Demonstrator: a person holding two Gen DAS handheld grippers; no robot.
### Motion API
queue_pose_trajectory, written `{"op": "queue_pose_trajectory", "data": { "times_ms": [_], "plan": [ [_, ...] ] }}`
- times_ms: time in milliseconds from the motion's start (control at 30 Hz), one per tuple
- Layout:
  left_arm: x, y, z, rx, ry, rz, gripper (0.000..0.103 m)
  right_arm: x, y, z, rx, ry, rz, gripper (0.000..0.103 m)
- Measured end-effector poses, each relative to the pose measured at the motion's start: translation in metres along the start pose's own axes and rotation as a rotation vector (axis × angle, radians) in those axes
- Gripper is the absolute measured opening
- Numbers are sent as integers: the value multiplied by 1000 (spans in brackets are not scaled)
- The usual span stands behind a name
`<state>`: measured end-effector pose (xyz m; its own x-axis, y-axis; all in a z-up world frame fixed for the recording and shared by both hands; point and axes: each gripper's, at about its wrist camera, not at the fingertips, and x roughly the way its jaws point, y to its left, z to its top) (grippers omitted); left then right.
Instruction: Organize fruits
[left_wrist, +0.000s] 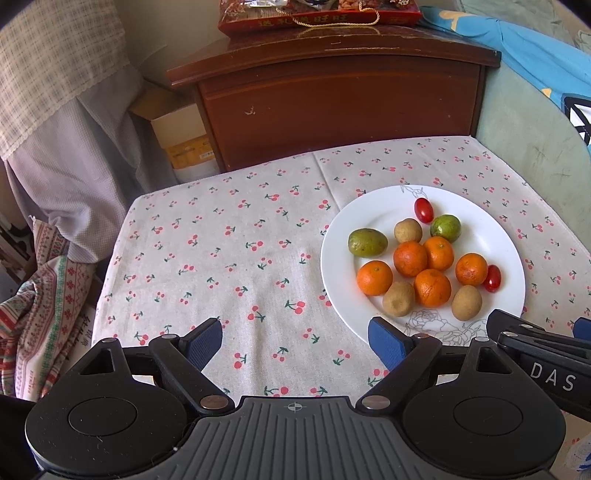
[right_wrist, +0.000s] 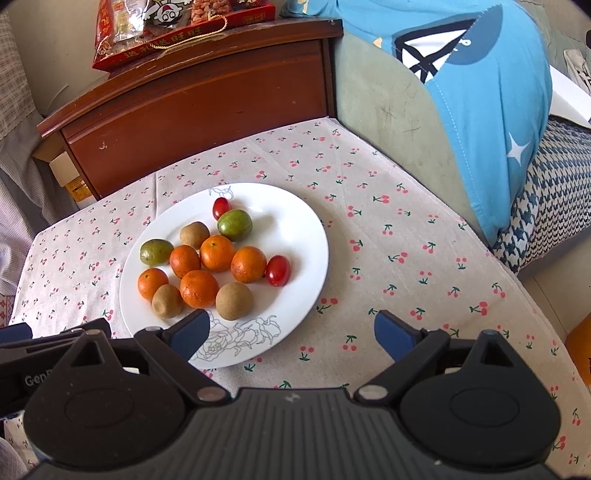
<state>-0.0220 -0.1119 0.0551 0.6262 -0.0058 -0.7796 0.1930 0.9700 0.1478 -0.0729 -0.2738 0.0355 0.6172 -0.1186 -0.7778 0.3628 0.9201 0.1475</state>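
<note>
A white plate (left_wrist: 491, 229) (right_wrist: 295, 236) on the cherry-print cloth holds several small oranges (left_wrist: 410, 258) (right_wrist: 218, 253), three brown fruits (left_wrist: 399, 299) (right_wrist: 234, 301), two green ones (left_wrist: 367, 242) (right_wrist: 235, 224) and two cherry tomatoes (left_wrist: 423, 210) (right_wrist: 277, 270). My left gripper (left_wrist: 295, 343) hovers open over bare cloth, left of the plate's near rim, nothing between its fingers. My right gripper (right_wrist: 291, 334) is open too, its left finger (right_wrist: 192, 332) above the plate's near rim, its right finger over the cloth. The right gripper's body shows at the left wrist view's right edge.
A brown wooden cabinet (left_wrist: 340, 107) (right_wrist: 199, 118) stands behind the table with a red snack box (left_wrist: 317, 14) (right_wrist: 177, 37) on top. A green cushion and blue cloth (right_wrist: 480, 92) border the right side. Draped fabrics (left_wrist: 66, 166) hang at the left.
</note>
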Motion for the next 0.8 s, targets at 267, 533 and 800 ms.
{"op": "queue_pose_trajectory", "data": {
  "times_ms": [267, 533, 800],
  "plan": [
    [-2, 4, -1, -1, -6, 11, 88, -1, 4, 0, -16, -7, 15, 95],
    [-5, 11, -4, -10, -7, 25, 88, -4, 12, -3, -41, -20, 19, 95],
    [-6, 23, -14, -22, 12, 35, 88, -5, 24, -10, -100, -22, 20, 96]
  ]
}}
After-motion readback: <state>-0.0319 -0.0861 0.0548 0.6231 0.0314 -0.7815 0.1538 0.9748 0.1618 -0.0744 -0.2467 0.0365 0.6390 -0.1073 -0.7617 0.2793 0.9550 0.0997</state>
